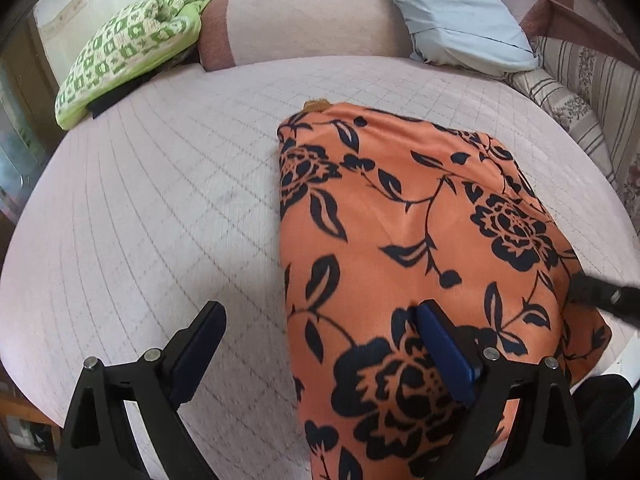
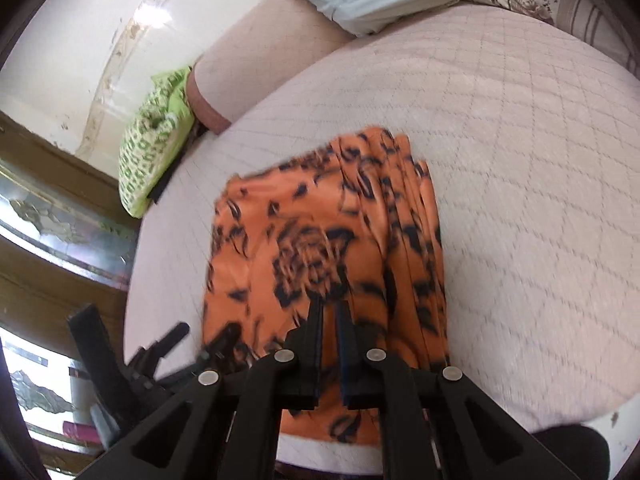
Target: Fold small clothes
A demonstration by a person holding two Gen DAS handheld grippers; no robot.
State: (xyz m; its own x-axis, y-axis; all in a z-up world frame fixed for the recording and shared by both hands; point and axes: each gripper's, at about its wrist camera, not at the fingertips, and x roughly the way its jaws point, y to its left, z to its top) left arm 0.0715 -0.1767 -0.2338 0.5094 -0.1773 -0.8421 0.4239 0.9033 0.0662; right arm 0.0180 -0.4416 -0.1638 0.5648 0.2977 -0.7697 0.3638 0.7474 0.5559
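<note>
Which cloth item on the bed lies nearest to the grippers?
The orange garment with black flowers; the green patterned cushion and pale blue pillow lie far behind.

Orange garment (image 1: 420,240) with black floral print; pale pink quilted bed cover (image 1: 160,220); green-and-white patterned cushion (image 1: 128,48); light blue pillow (image 1: 460,12).

An orange garment (image 1: 420,240) printed with dark navy flowers and leaves is laid on the pale quilted bed (image 1: 160,220). It is folded into a long, narrow shape, with several layered edges stacked along one side. Its surface is mostly smooth, and it lies close to the bed's near edge.
</note>
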